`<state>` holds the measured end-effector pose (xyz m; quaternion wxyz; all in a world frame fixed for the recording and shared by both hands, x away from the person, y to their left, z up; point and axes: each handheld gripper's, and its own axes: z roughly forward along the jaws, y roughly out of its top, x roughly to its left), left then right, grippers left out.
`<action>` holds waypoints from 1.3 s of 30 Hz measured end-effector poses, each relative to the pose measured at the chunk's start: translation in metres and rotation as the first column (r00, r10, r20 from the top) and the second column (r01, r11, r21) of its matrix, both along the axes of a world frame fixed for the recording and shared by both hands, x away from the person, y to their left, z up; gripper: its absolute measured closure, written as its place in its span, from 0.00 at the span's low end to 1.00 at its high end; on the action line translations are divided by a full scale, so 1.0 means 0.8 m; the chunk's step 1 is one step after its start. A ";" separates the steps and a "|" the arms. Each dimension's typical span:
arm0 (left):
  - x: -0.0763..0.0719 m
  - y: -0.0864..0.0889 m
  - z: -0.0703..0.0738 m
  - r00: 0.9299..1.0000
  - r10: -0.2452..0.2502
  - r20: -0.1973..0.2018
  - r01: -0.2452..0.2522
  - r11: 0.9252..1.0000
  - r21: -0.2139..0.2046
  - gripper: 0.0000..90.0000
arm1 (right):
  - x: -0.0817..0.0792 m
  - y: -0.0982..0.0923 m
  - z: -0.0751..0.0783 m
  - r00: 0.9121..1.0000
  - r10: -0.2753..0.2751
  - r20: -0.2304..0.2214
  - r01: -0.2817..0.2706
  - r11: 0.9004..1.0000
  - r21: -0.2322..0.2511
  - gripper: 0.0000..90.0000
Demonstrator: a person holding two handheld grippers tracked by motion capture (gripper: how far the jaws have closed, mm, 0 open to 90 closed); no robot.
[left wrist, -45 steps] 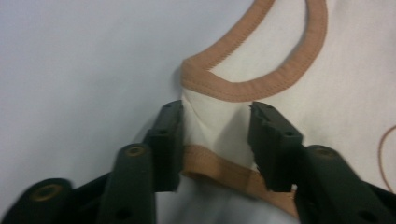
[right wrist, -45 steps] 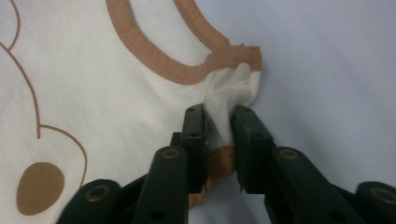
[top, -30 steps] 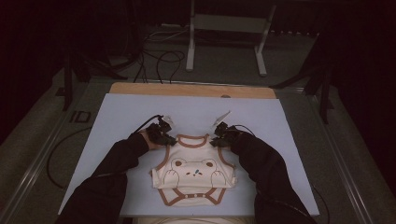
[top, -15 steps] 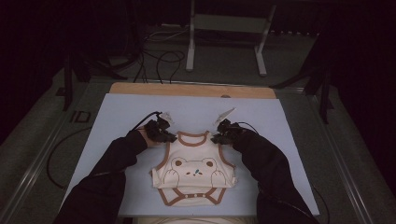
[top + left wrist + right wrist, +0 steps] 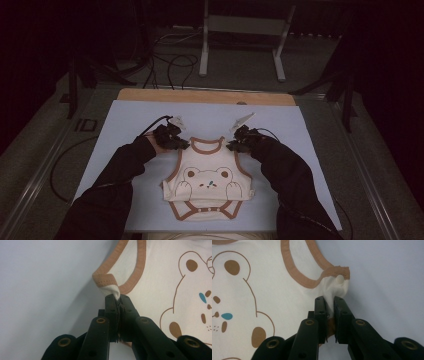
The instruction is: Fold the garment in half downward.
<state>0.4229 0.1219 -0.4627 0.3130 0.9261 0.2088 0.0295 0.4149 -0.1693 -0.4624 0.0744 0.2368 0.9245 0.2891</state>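
Bodysuit (image 5: 209, 186) is lying flat near the desk's (image 5: 125, 120) front edge; left gripper (image 5: 176, 144) and right gripper (image 5: 237, 145) are clamping its shoulder straps, folding seemingly just starting.

Both forearms are covered by long black sleeves (image 5: 115, 175) that reach down to the wrists. The left gripper (image 5: 117, 298) and the right gripper (image 5: 330, 302) are black all over, each with two flat, straight-edged jaws hinged on chunky black links. Brass-coloured rivets (image 5: 101, 320) sit at the joints. A thin black cable (image 5: 150, 127) trails from the left one, and each carries a pale grey three-cornered plate (image 5: 243, 120) on top.
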 end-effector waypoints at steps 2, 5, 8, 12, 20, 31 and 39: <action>0.000 0.001 0.004 1.000 -0.003 0.009 0.003 1.000 0.000 0.97 | 0.000 0.000 0.003 1.000 -0.002 0.008 0.002 1.000 0.005 0.92; 0.000 0.002 0.011 1.000 -0.004 0.016 0.004 1.000 0.002 0.97 | 0.001 0.000 0.010 1.000 -0.005 0.010 0.005 1.000 0.009 0.92; 0.001 0.002 0.018 1.000 0.001 0.025 -0.001 1.000 -0.008 0.97 | 0.001 0.000 0.016 1.000 -0.002 0.027 0.001 1.000 0.015 0.92; 0.002 0.003 0.030 0.999 -0.004 0.045 0.004 1.000 -0.002 0.97 | 0.002 0.000 0.026 0.999 0.002 0.052 -0.003 1.000 0.016 0.92; 0.005 0.004 0.051 0.998 -0.001 0.066 0.002 1.000 -0.017 0.97 | 0.006 0.002 0.047 0.997 0.006 0.083 -0.007 1.000 0.017 0.92; 0.011 0.001 0.078 0.994 0.001 0.109 0.002 1.000 -0.027 0.97 | 0.017 0.003 0.074 0.993 -0.007 0.120 0.005 1.000 0.020 0.92; 0.011 0.001 0.101 0.989 0.004 0.146 0.001 0.999 -0.032 0.97 | 0.019 0.004 0.090 0.988 -0.020 0.155 0.015 0.999 0.030 0.92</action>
